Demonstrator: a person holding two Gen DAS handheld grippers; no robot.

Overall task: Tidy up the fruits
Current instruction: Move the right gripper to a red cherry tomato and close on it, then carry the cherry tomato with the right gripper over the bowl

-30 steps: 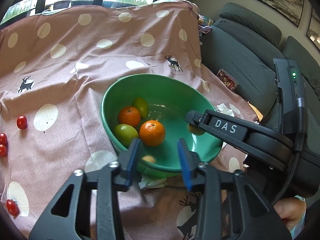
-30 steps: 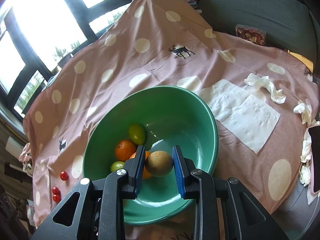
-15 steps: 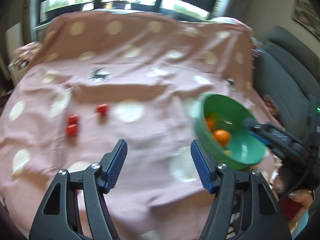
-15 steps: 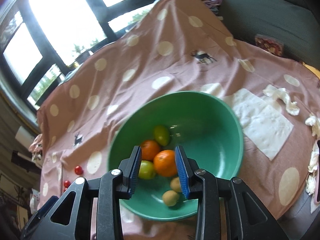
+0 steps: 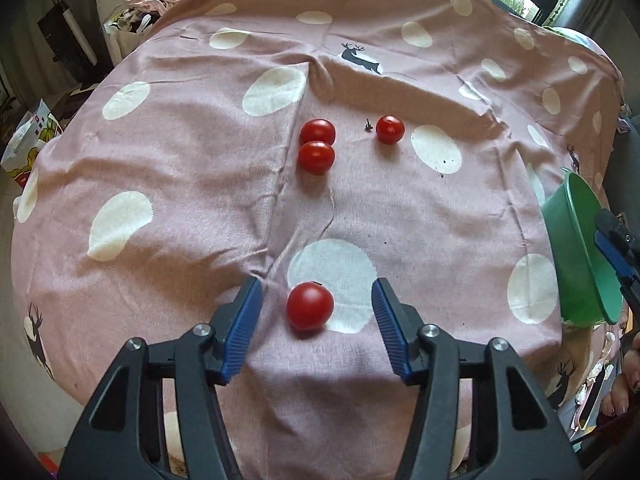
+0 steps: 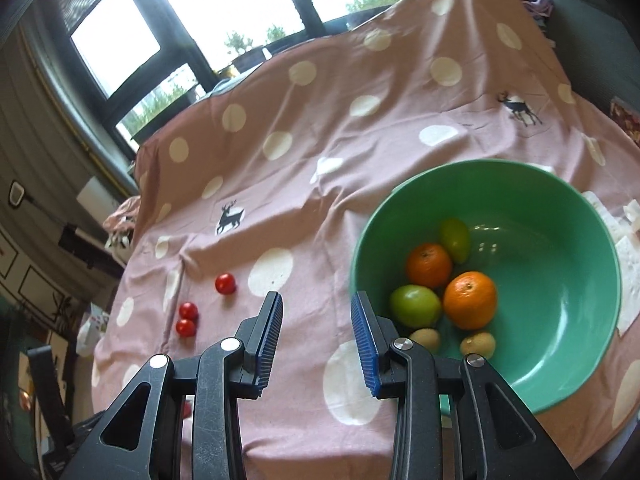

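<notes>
Left claw (image 5: 316, 312): spread apart, empty, low over the cloth, one cherry tomato (image 5: 310, 306) lying between its blue pads, touching neither.
Right claw (image 6: 316, 332): spread apart, holding nothing, just left of the bowl's rim.
Tomatoes: four on the cloth; besides the near one, a touching pair (image 5: 317, 146) farther off and a single tomato (image 5: 389, 129) to their right.
Bowl (image 6: 560, 184): one, green, at the right edge of the surface.
Fruit in bowl: two oranges (image 6: 470, 300), two green fruits (image 6: 415, 306), two small brown fruits (image 6: 477, 345), bunched on its left side.
Cloth (image 5: 192, 152): pink with white dots and deer, wrinkled, draped over the surface's edges.
Open room: bare cloth between tomatoes and bowl; right half of bowl unfilled.
</notes>
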